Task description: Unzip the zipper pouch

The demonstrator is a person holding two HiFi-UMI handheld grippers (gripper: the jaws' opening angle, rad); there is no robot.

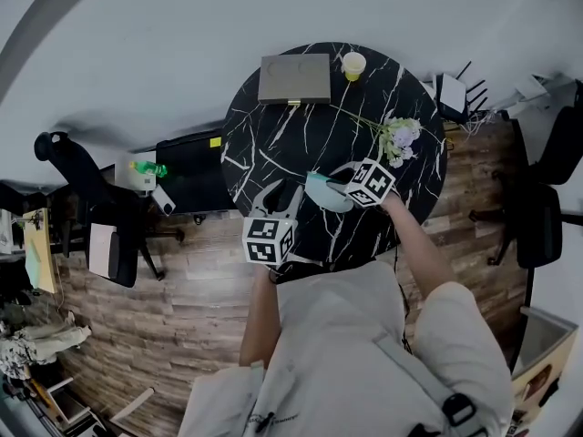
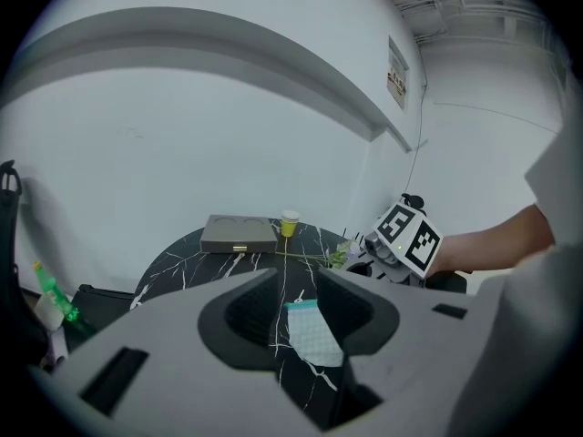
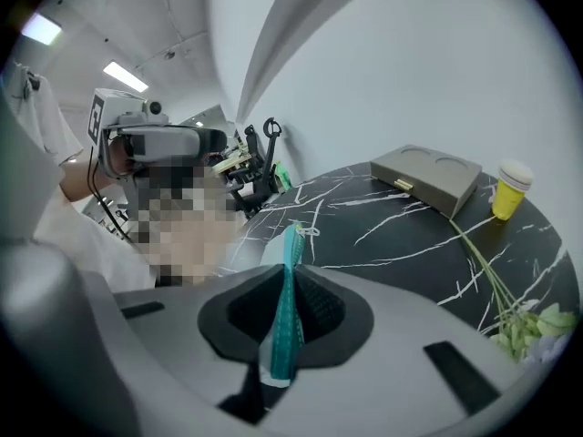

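Round black marble table (image 1: 273, 144) with white veining, filling the middle of the head view.

At 12 o'clock on it, by the far rim: flat grey case (image 1: 294, 78), lid down, brass clasp facing inward.

At 7 o'clock, over the near rim: left gripper (image 2: 296, 289), released, jaws standing wide apart and gripping nothing, aimed across the table at the pouch just beyond its tips.

At 5 o'clock: right gripper (image 3: 290, 280), clenched on the teal zipper pouch (image 3: 290, 308), pads pressing both faces, pouch turned edge-on, small pale pull tab at its far end.

At 3 o'clock: pale flowers (image 1: 399, 137), long stems trailing toward the centre.

Pouch itself near 6 o'clock, between centre and near rim, between the two grippers.

At 1 o'clock, just beside the case: small yellow cup (image 1: 353, 64), upright.
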